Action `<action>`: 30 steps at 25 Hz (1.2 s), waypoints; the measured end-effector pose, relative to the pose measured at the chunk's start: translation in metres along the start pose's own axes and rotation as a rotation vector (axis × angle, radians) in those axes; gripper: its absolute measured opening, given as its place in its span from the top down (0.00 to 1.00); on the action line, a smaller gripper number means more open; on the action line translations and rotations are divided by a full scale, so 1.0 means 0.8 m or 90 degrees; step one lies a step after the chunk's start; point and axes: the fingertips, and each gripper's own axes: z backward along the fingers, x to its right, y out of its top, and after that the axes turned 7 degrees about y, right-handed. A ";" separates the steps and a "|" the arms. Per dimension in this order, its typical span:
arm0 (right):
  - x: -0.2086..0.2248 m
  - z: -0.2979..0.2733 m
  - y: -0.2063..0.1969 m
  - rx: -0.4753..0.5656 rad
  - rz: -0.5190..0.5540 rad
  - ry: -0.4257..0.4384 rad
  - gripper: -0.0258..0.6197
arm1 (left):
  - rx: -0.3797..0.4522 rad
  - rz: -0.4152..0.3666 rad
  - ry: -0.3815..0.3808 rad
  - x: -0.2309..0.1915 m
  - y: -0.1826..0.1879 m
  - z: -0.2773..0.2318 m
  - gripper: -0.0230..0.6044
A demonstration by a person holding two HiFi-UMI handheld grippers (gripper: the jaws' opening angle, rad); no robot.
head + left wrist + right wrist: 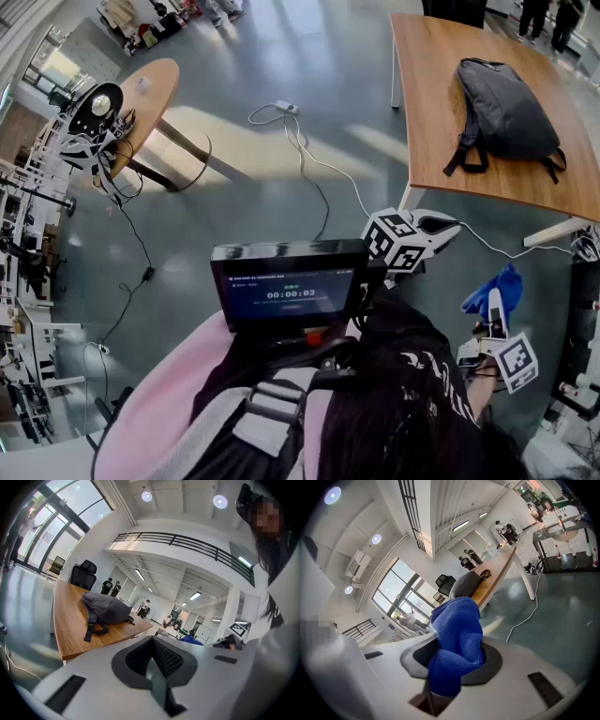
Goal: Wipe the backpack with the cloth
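A dark grey fabric backpack [506, 114] lies flat on the brown wooden surface [431, 84] at two o'clock in the head view. The right claw [494, 314] grips a crumpled blue terry cloth [457, 644]. The left claw [153, 670] is closed and empty. Both are well apart from the backpack.

A glossy grey-green floor [281, 56] is crossed by a white cable [323, 167]. A rectangular wooden table [431, 75] and a round wooden table [159, 80] are set on it. Tall windows [51, 536], a railed balcony [187, 543] and round ceiling lights [220, 501] are seen.
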 end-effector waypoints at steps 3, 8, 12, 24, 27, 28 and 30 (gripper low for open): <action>-0.001 -0.008 -0.006 -0.002 -0.018 0.001 0.77 | -0.003 -0.008 0.005 -0.007 0.001 0.000 0.96; 0.001 -0.012 -0.018 -0.010 -0.014 0.003 0.77 | -0.017 -0.006 0.008 -0.012 -0.013 0.003 0.96; 0.003 -0.009 -0.027 -0.006 -0.048 0.010 0.77 | -0.028 0.000 0.007 -0.012 -0.024 0.005 0.96; 0.009 0.007 -0.028 0.006 -0.037 -0.009 0.77 | -0.029 -0.004 -0.013 -0.001 -0.026 0.002 0.96; 0.010 0.011 -0.031 0.009 -0.044 -0.007 0.77 | -0.031 -0.005 -0.013 0.000 -0.030 0.003 0.96; 0.010 0.013 -0.031 0.009 -0.044 -0.008 0.77 | -0.032 -0.005 -0.012 0.003 -0.030 0.004 0.96; 0.013 0.015 -0.030 0.008 -0.040 -0.013 0.77 | -0.038 -0.002 -0.007 0.011 -0.023 0.007 0.96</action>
